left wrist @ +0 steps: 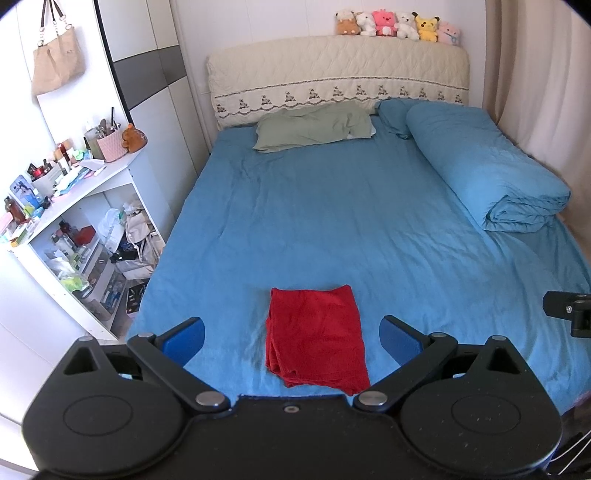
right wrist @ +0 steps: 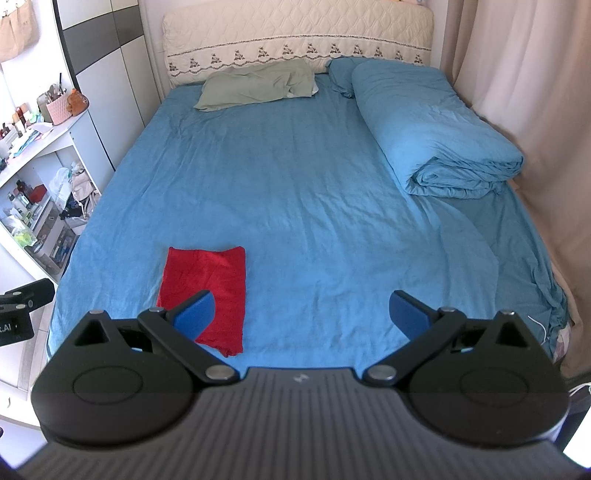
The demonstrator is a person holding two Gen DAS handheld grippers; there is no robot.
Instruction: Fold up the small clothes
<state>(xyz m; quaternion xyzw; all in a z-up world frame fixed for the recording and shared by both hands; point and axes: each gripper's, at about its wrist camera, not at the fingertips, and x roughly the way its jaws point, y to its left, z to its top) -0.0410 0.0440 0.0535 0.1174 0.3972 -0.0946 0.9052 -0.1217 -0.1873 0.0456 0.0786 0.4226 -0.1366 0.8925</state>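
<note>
Red cloth [left wrist: 317, 338]: folded to a rough rectangle, lying flat on the blue bed sheet [left wrist: 314, 221] nr the foot edge of the bed. L wrist view: lower centre of frame, betw. the two blue pads. R wrist view: same cloth [right wrist: 218, 280] at lower left, its lower left corner hidden behind the tongs' left pad. Some wrinkles; layered edges visible at its lower left corner.

L tongs [left wrist: 291, 339]: spread wide, nothing held, pads apart from the cloth and above it; no contact seen.

R tongs [right wrist: 303, 314]: also spread wide, holding nothing, over bare sheet to the right of the cloth.

Each tool shows in the other's view: black part at right edge of L view, black part at left edge of R view.

Rest of bed: green pillow [left wrist: 314, 125] upper centre by the quilted headboard [left wrist: 332, 77]; rolled blue duvet [left wrist: 487, 170] along right side. Row of plush toys [left wrist: 397, 24] on top of headboard, upper right (L view only). White shelf unit [left wrist: 88, 206], cluttered w/ bottles and misc., left of frame. Beige bag [left wrist: 57, 61] hanging upper left. Curtain [right wrist: 517, 74] at right.
</note>
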